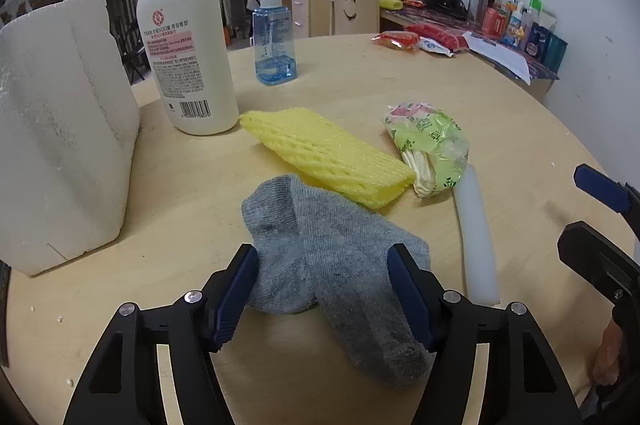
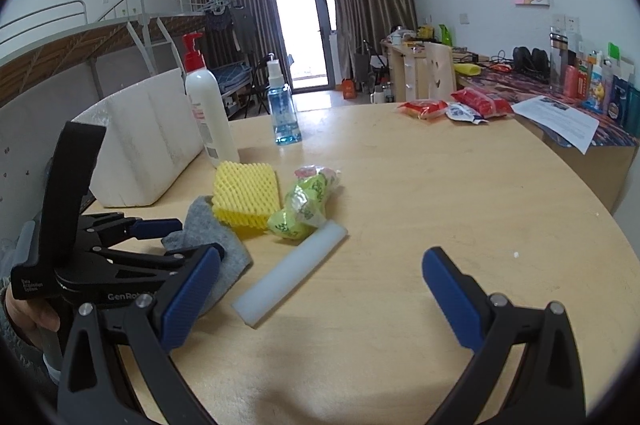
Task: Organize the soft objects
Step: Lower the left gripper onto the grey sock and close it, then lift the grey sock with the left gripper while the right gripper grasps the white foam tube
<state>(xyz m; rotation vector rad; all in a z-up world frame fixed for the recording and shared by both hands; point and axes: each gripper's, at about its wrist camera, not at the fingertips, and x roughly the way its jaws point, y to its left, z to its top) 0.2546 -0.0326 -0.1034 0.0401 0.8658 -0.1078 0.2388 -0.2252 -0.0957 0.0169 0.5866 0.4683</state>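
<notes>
Pale round worktop point(image 1: 500, 129) carries everything. Left claw point(image 1: 322, 289) straddles the grey sock point(image 1: 332, 253), jaws half-open, pads beside its edges. Yellow foam net point(image 1: 328, 155) lies at twelve o'clock. Right claw point(image 2: 320, 289) gapes wide, empty.

Daylight is pouring in through the glass door point(image 2: 302, 25) at the back, and it's blowing out to near white in both views. The rest of the room is sitting in soft, even, slightly cool light. Shadows on the table point(image 2: 440, 193) are staying faint and fuzzy, just a soft patch under the sock point(image 1: 328, 261) and along the foam block point(image 1: 60, 129). The fisheye is bending everything hard: the table edge is curving and black vignette is eating the corners. The middle is looking sharp, while stuff near the rim is going smeary. The lotion bottle point(image 1: 186, 49) is catching a mild sheen, nothing harsh.
</notes>
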